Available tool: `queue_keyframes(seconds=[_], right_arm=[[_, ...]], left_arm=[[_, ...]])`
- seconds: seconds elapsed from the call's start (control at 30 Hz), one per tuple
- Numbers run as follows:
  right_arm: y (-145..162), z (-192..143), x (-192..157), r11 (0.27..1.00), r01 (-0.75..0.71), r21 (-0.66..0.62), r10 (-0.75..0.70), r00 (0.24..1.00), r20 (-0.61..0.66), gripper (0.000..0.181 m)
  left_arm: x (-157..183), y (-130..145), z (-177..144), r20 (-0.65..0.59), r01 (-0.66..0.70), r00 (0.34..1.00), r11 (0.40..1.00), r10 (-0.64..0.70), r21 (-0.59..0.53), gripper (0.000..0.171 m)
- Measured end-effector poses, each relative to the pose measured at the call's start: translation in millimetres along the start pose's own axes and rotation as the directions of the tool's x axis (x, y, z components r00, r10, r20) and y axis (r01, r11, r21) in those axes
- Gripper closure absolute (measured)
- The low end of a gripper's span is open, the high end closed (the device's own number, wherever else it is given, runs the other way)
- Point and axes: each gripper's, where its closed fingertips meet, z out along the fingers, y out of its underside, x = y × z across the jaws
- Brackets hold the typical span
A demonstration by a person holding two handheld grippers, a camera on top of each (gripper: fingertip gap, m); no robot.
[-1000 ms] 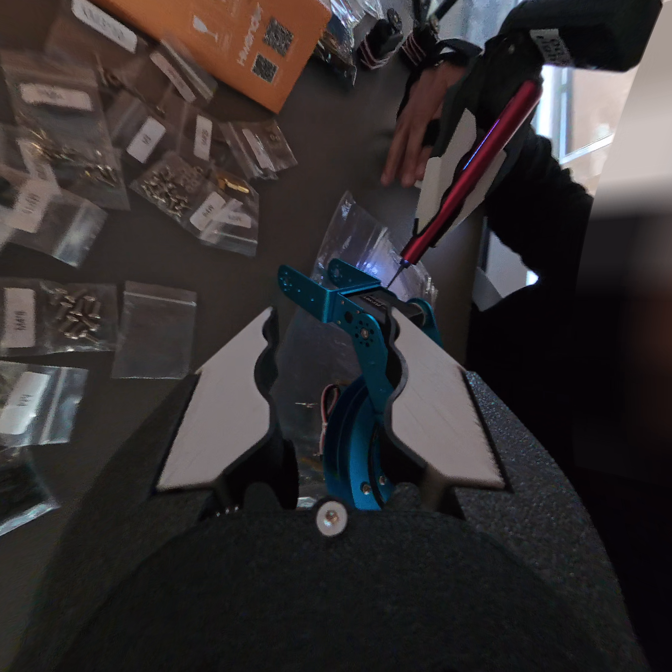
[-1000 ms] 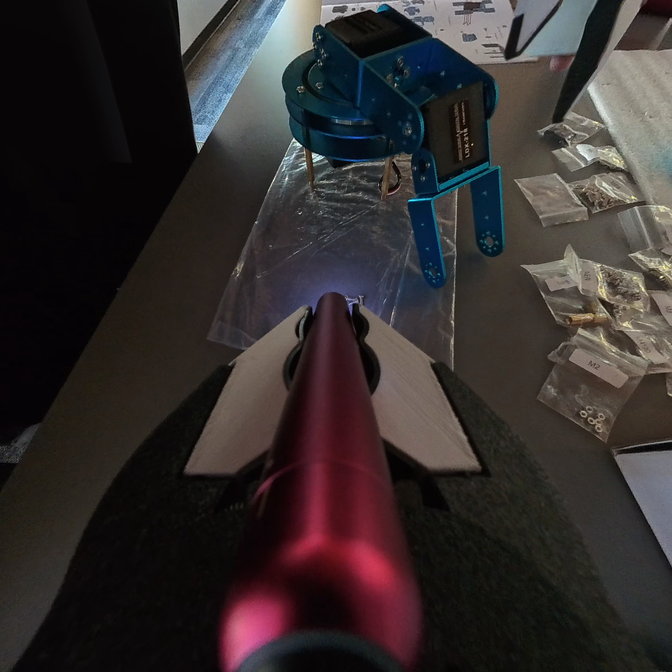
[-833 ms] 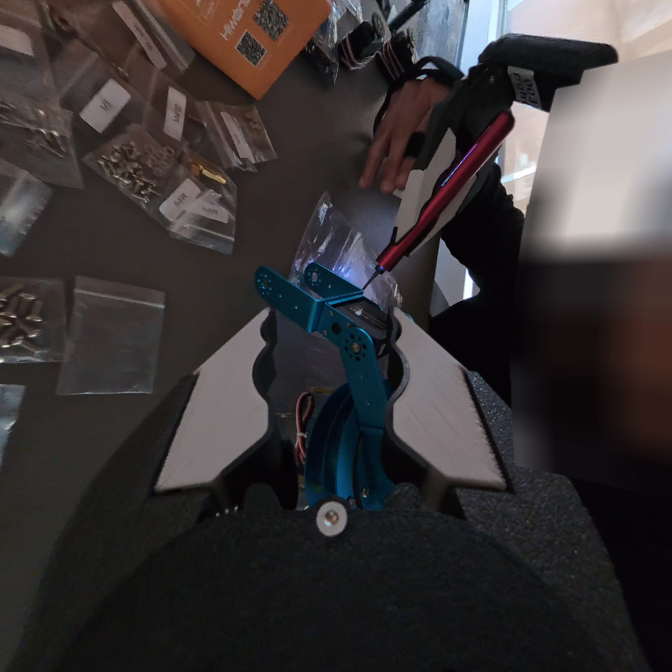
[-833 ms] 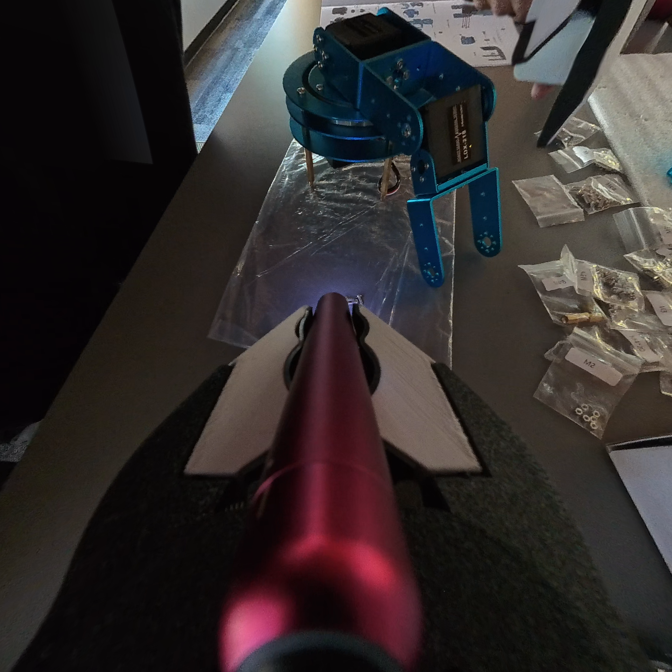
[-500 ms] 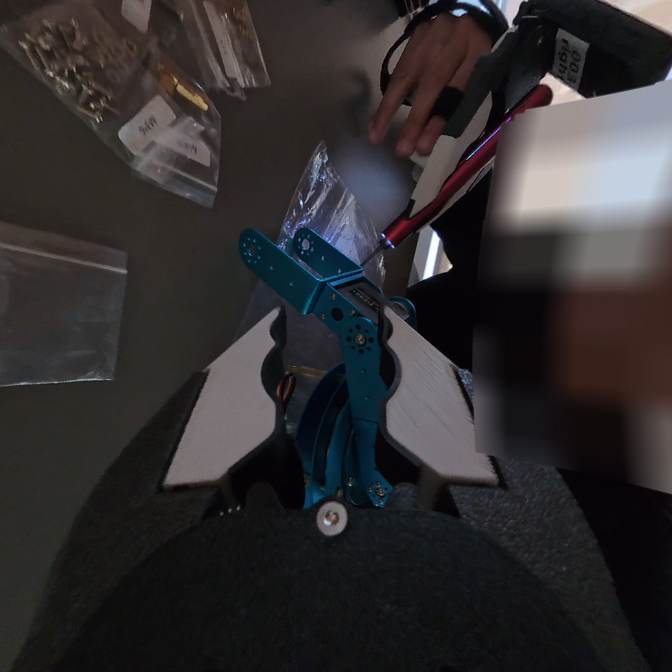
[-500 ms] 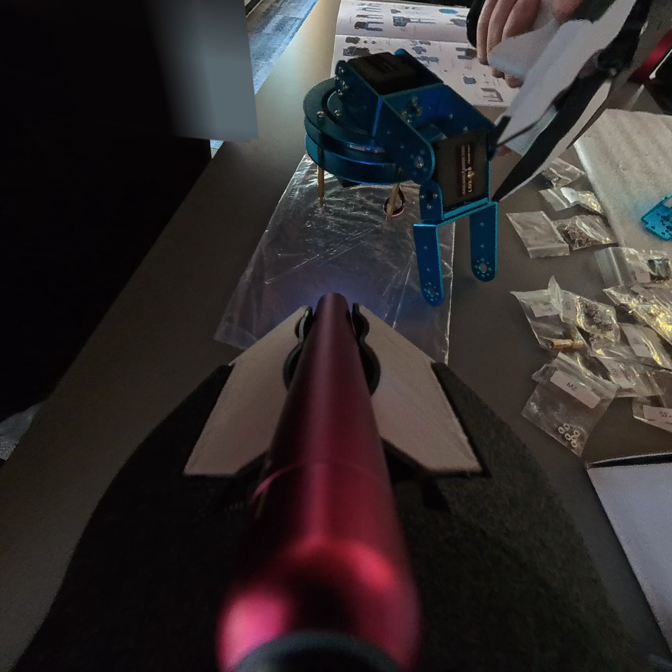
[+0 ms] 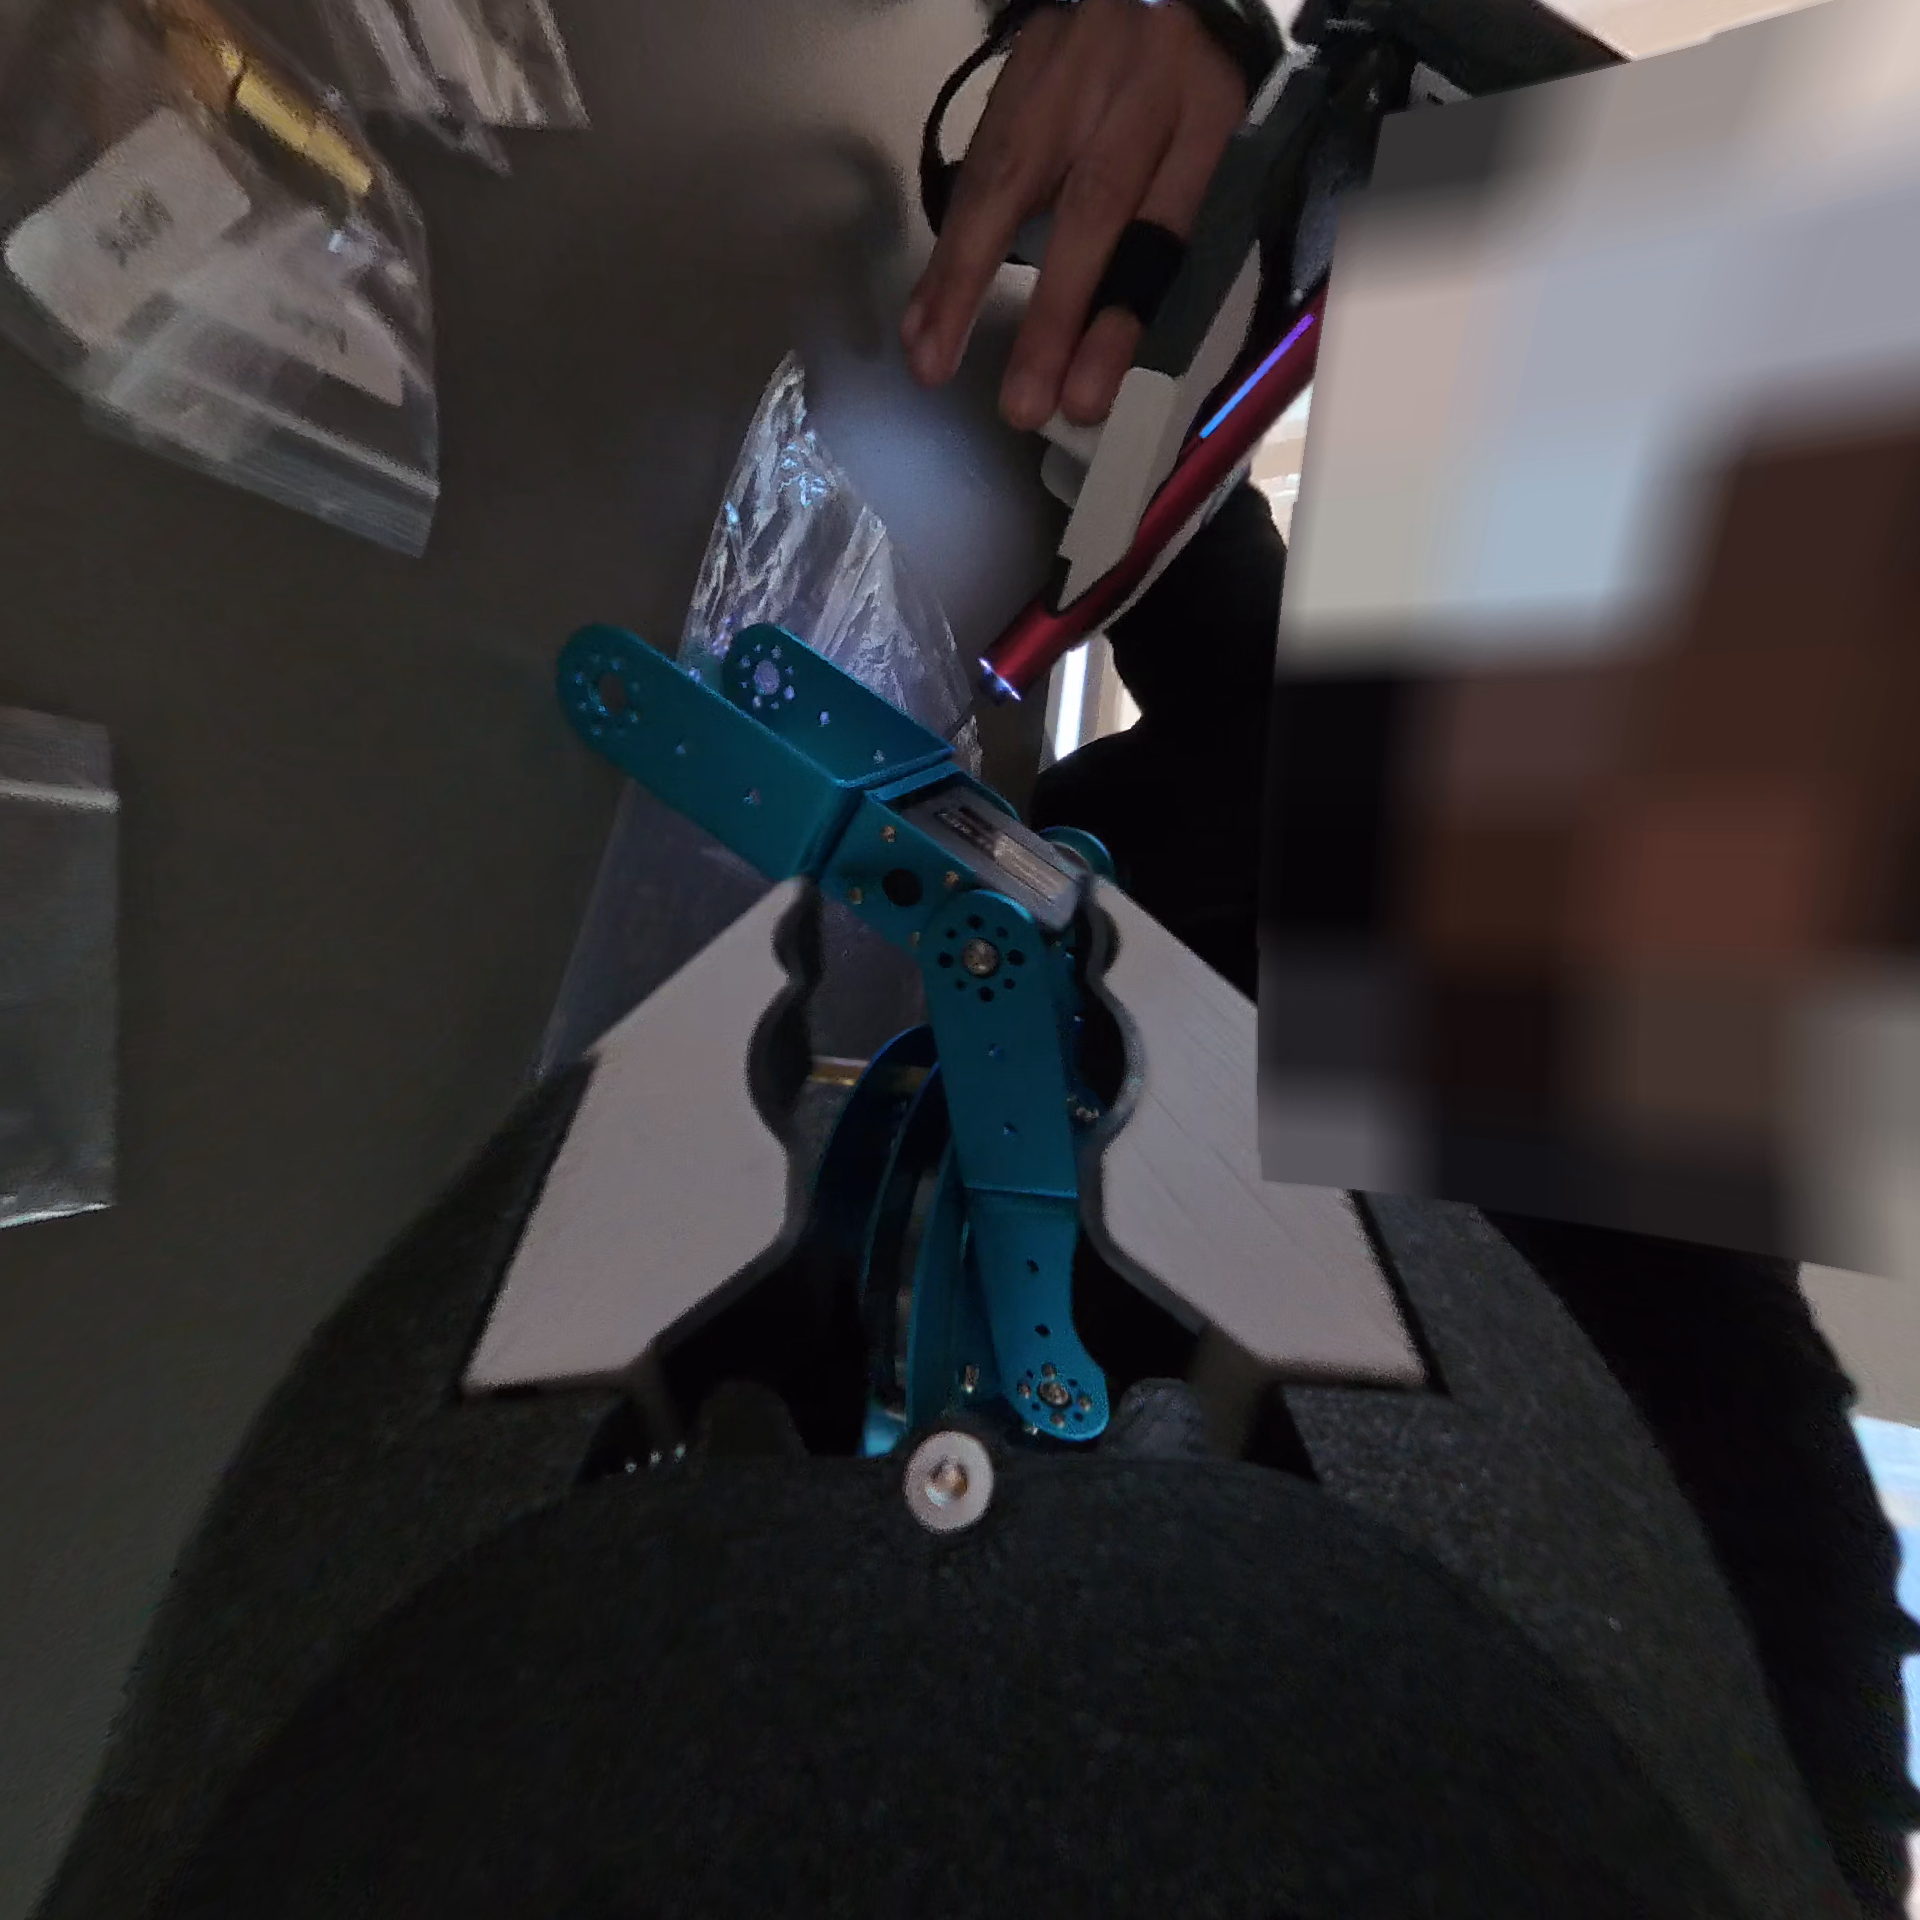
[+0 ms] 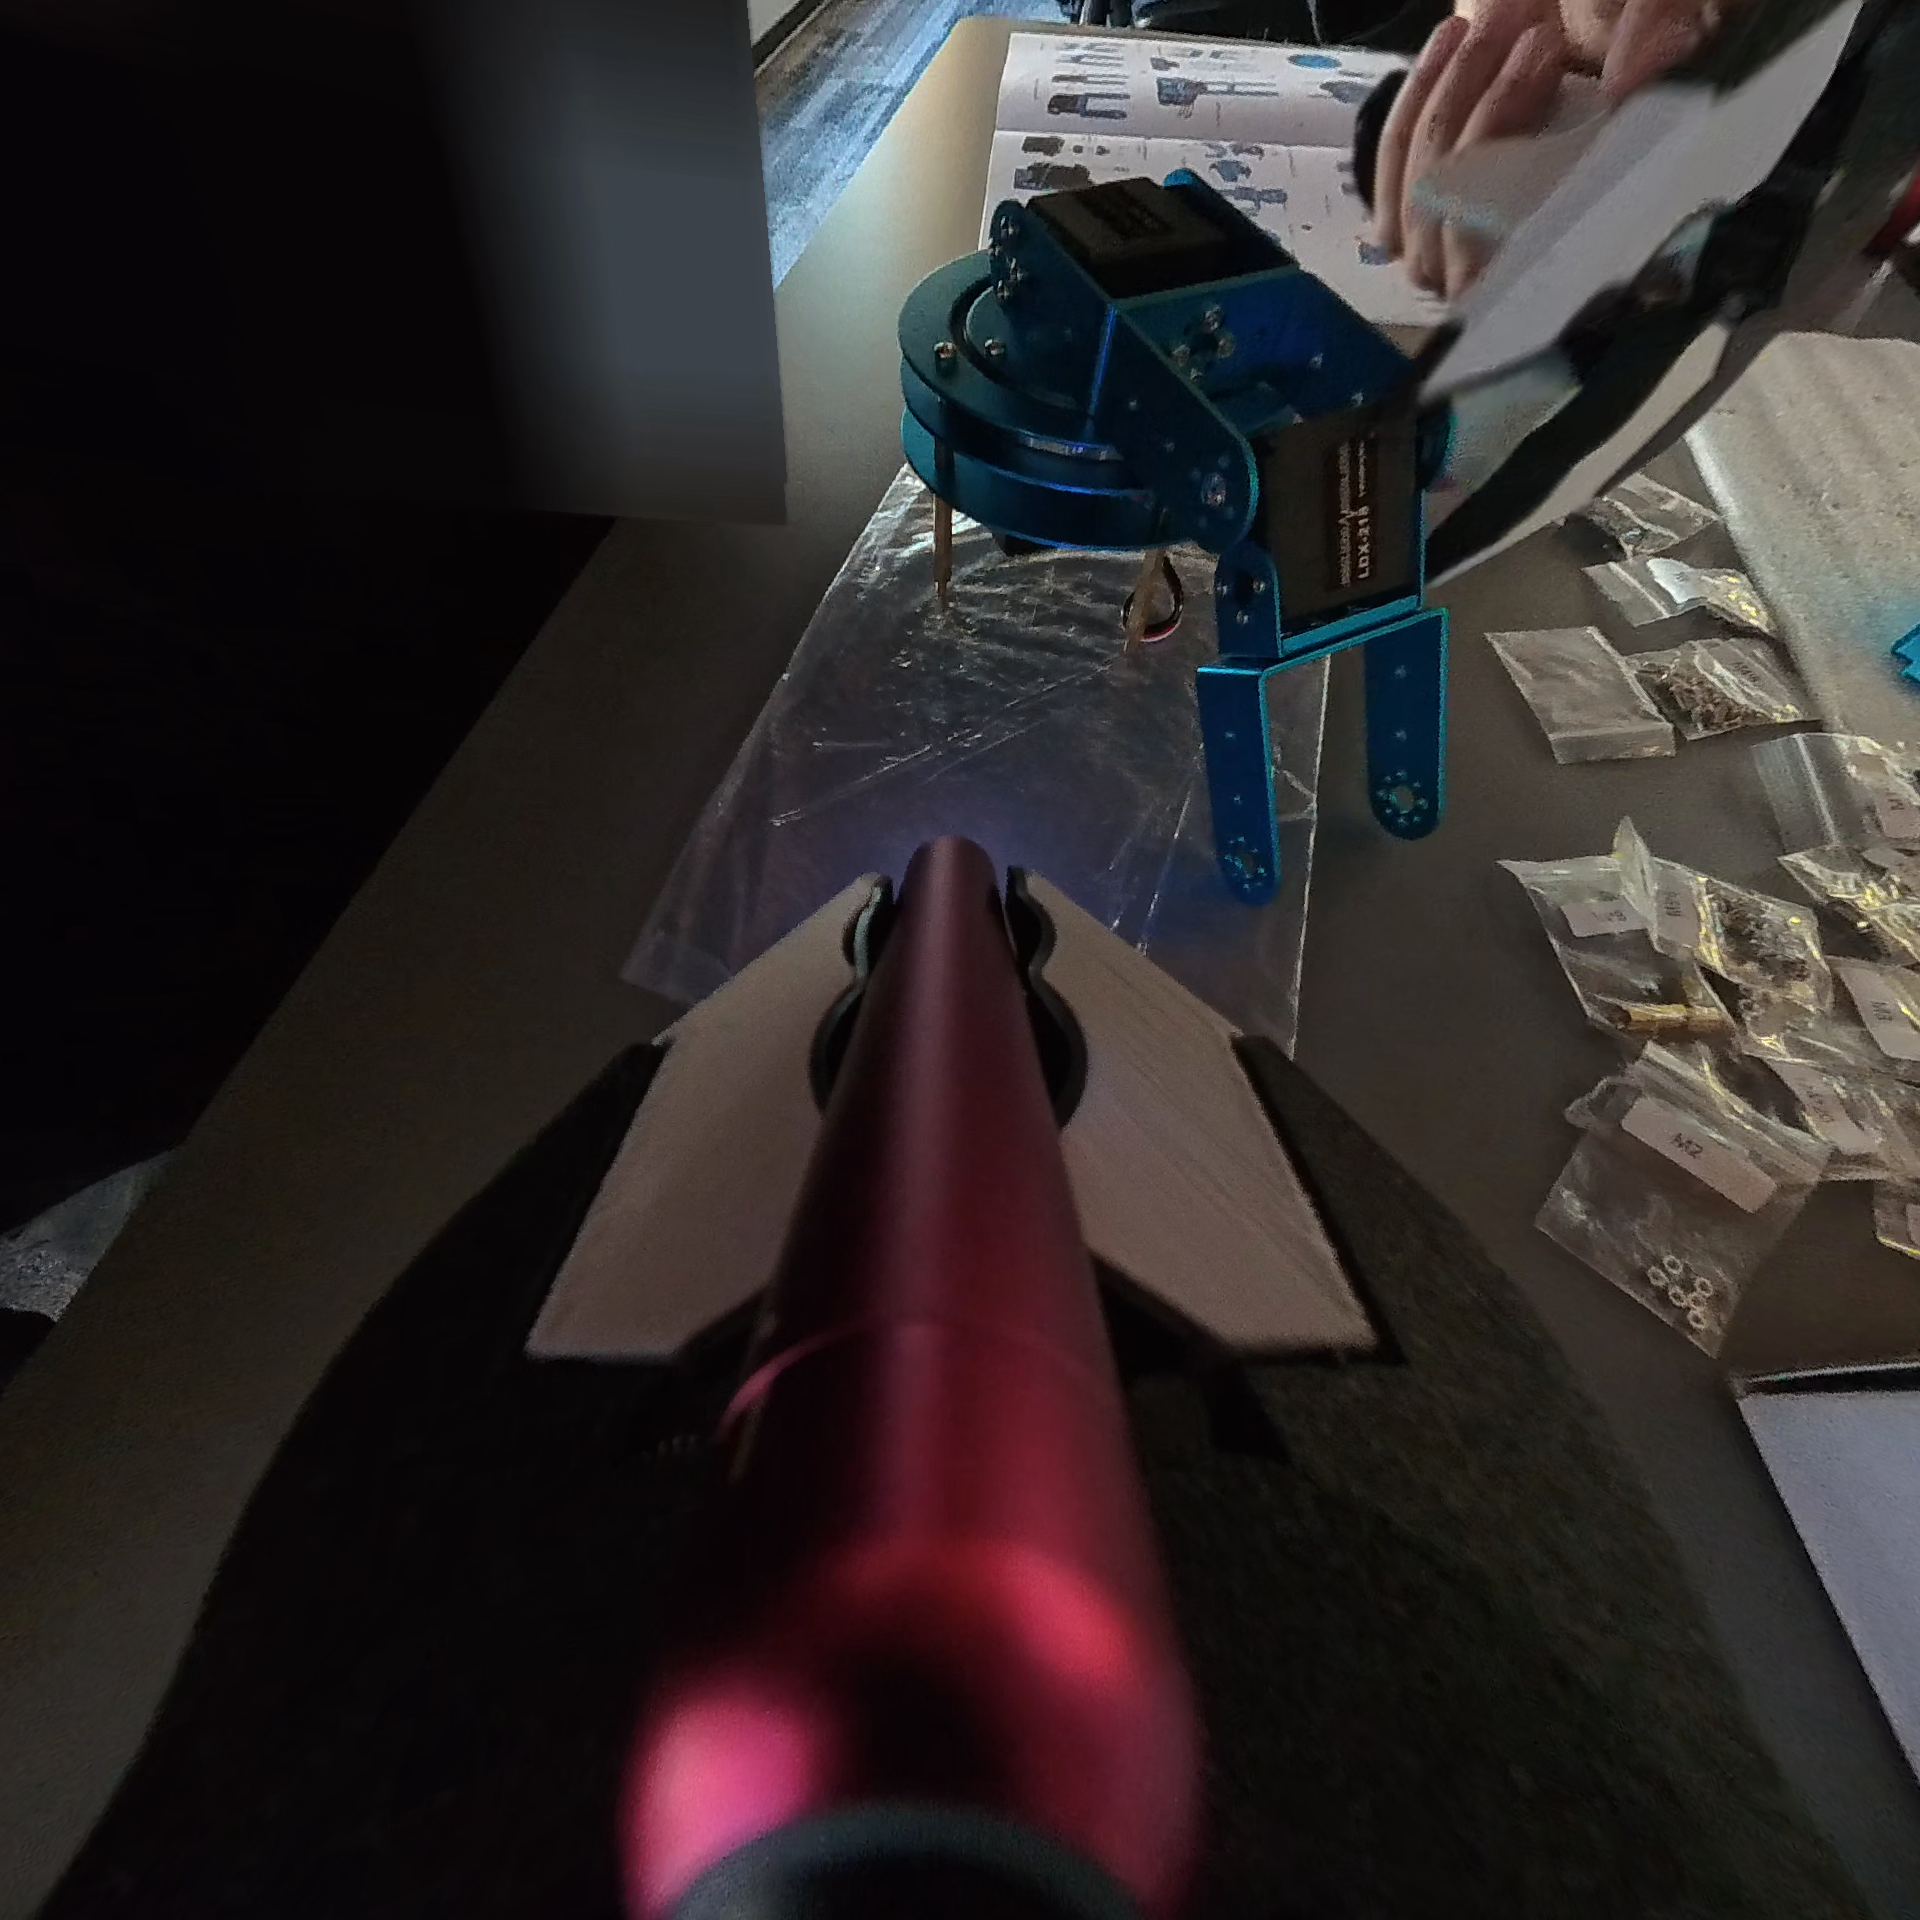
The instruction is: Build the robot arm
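Blue servo assembly (image 7: pixel 997 1039): standing on short brass legs on a clear plastic sheet (image 8: pixel 935 748) on the table (image 8: pixel 520 831), ahead of the right hand-held gripper (image 8: pixel 951 894) and lodged between the fingers of the left hand-held gripper (image 7: pixel 951 904). Left: spread, closer in than a second ago, now straddling the hinged bracket arm without clamping; contact at the right finger unclear. Right: clamped on a red screwdriver (image 8: pixel 935 1195), lit tip just above the sheet, short of the bracket. Small labelled hardware bags (image 8: pixel 1683 1174) off to the right; printed booklet (image 8: pixel 1143 94) beyond.
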Motion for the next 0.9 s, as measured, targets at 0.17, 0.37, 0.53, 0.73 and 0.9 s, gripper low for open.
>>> queue_keyframes(seconds=[0.17, 0.37, 0.53, 0.73, 0.9], right_arm=[[4, 2, 2, 1.0, -0.009, -0.012, 0.009, 1.0, 0.002, 0.161], [6, 5, 2, 0.999, -0.034, -0.005, 0.034, 0.999, 0.016, 0.161], [6, 4, 1, 0.999, -0.036, -0.008, 0.036, 0.999, 0.018, 0.161], [6, 7, -2, 1.0, -0.026, -0.012, 0.027, 0.999, 0.028, 0.161], [1, 5, -1, 1.0, -0.016, 0.012, 0.015, 1.0, 0.02, 0.16]], left_arm=[[25, -10, -18, 0.218, -0.461, 0.864, 0.887, 0.454, -0.022, 0.102], [29, -3, -9, 0.237, -0.697, 0.358, 0.427, 0.903, -0.576, 0.09], [10, 7, 8, -0.031, -0.514, 0.48, 0.252, 0.877, -0.82, 0.081], [-6, 19, 20, -0.179, -0.457, 0.644, 0.186, 0.744, -0.87, 0.095], [-9, 20, 16, -0.21, -0.446, 0.702, 0.19, 0.681, -0.875, 0.102]])
